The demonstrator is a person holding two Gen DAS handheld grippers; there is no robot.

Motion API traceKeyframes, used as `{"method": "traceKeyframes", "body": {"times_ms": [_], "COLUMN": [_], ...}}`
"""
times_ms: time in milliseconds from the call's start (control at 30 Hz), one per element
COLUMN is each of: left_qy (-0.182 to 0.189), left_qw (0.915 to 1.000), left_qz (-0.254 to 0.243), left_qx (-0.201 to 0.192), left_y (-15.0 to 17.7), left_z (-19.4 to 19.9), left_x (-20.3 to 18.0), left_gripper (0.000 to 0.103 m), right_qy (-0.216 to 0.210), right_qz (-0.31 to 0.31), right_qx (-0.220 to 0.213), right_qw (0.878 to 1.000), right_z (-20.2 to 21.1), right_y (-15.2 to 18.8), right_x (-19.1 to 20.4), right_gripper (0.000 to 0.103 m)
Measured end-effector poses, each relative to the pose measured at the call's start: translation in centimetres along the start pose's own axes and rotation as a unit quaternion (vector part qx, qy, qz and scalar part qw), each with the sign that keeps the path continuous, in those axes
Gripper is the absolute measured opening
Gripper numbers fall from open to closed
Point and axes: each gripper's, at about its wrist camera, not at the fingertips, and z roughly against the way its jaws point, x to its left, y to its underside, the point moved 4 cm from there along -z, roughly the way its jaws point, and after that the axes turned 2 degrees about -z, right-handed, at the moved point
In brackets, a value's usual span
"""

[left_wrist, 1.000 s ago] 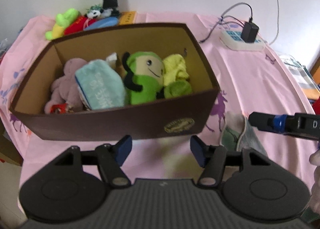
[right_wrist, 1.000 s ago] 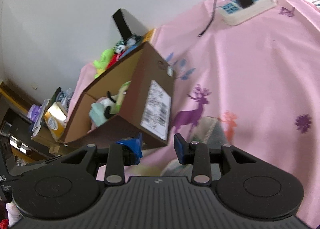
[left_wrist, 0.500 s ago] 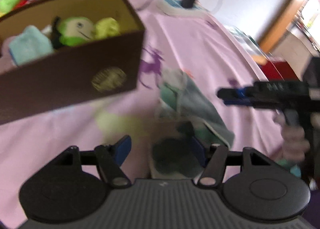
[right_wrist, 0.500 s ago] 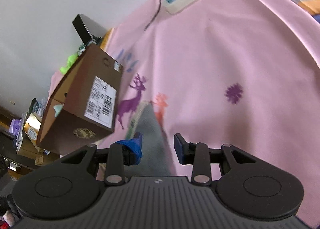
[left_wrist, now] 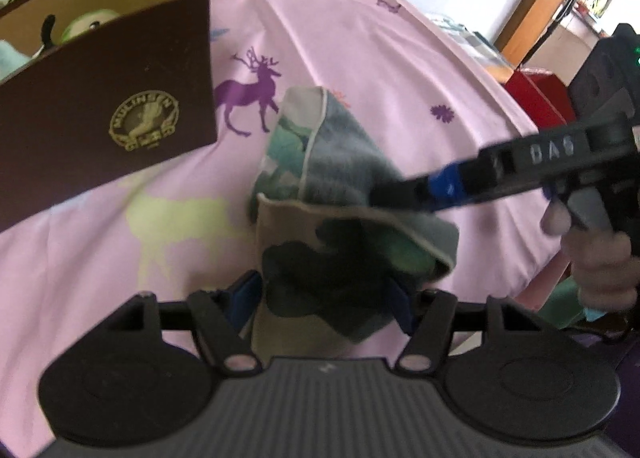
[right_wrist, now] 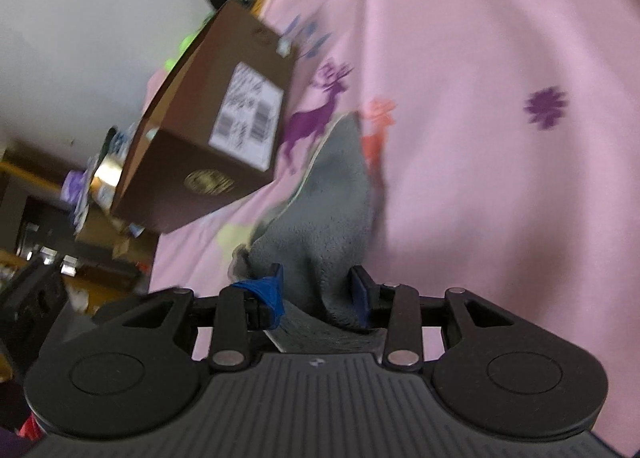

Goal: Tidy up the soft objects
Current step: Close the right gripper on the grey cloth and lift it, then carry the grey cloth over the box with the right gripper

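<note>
I am straddling the grey-green cloth [left_wrist: 320,186] with both open grippers, left gripper [left_wrist: 322,304] and right gripper [right_wrist: 318,290], gripping nothing; it is lying on the pink sheet [left_wrist: 400,70], right of the brown box [left_wrist: 104,106].

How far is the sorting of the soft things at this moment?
Done: a green plush sits in the brown box. In hand: both grippers, left gripper and right gripper, straddle the towel on the pink cloth. Left: gripping it and boxing it.

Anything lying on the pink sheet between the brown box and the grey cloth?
No: in the left wrist view only bare pink sheet with a purple deer print separates the brown box from the grey cloth; right wrist view agrees.
</note>
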Motion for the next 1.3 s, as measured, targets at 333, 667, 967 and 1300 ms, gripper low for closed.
{"method": "traceKeyframes", "body": {"times_ms": [333, 667, 967, 1300], "left_qy": [0.022, 0.032, 0.02, -0.02], "left_qw": [0.9973, 0.9863, 0.9703, 0.9597], "left_qz": [-0.017, -0.053, -0.044, -0.004], "left_qx": [-0.068, -0.153, -0.237, -0.28], "left_y": [-2.6, -7.3, -9.9, -9.1], "left_z": [2.3, 5.9, 10.5, 14.8], "left_x": [-1.2, -3.0, -1.2, 6.0], "left_gripper": [0.033, 0.033, 0.033, 0.033], "right_qy": [-0.067, -0.115, -0.143, -0.167], "right_qz": [-0.015, -0.005, 0.068, 0.126], "right_qx": [0.022, -0.052, -0.114, -0.106], "right_qw": [0.997, 0.992, 0.981, 0.972], "right_z": [0.0, 4.1, 5.4, -0.3], "right_y": [-0.9, -4.1, -7.8, -10.1], "right_x": [0.8, 3.1, 8.6, 15.9], "right_gripper": [0.017, 0.017, 0.017, 0.018]}}
